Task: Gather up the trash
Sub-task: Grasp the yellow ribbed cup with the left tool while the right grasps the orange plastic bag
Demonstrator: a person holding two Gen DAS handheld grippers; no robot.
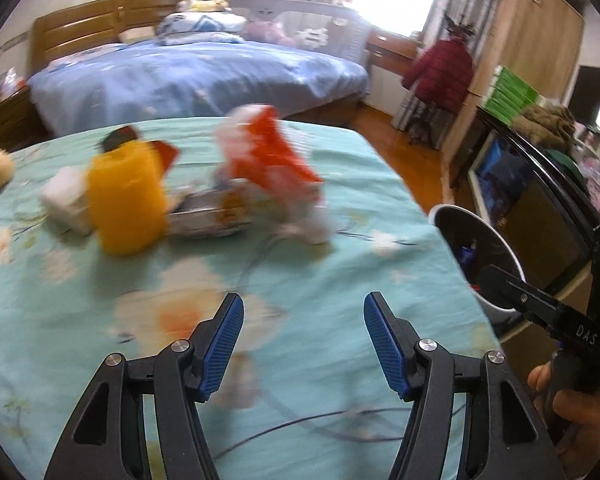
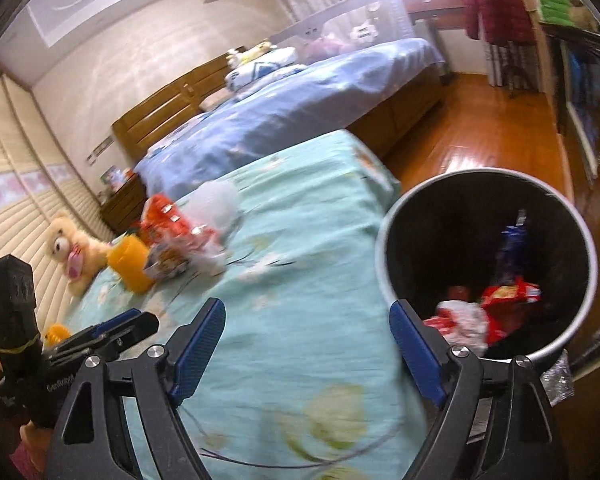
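Note:
Trash lies in a pile on the turquoise floral bedspread (image 1: pixel 260 320): a yellow cup (image 1: pixel 126 200), a white crumpled wad (image 1: pixel 66 198), a flat printed wrapper (image 1: pixel 216 210) and an orange-and-white plastic bag (image 1: pixel 272 160). My left gripper (image 1: pixel 303 340) is open and empty, short of the pile. A white bin with a black inside (image 2: pixel 488 264) stands beside the bed and holds red and blue wrappers (image 2: pixel 508 292). My right gripper (image 2: pixel 306 340) is open and empty, between the bed edge and the bin. The pile also shows in the right wrist view (image 2: pixel 172 240).
A teddy bear (image 2: pixel 74 252) sits at the bed's far left. A second bed with a blue cover (image 1: pixel 196 76) lies beyond. Wooden floor (image 2: pixel 480 132), a dark cabinet (image 1: pixel 532 208) and a red jacket (image 1: pixel 440 72) are to the right. The right gripper shows at the left view's edge (image 1: pixel 540 304).

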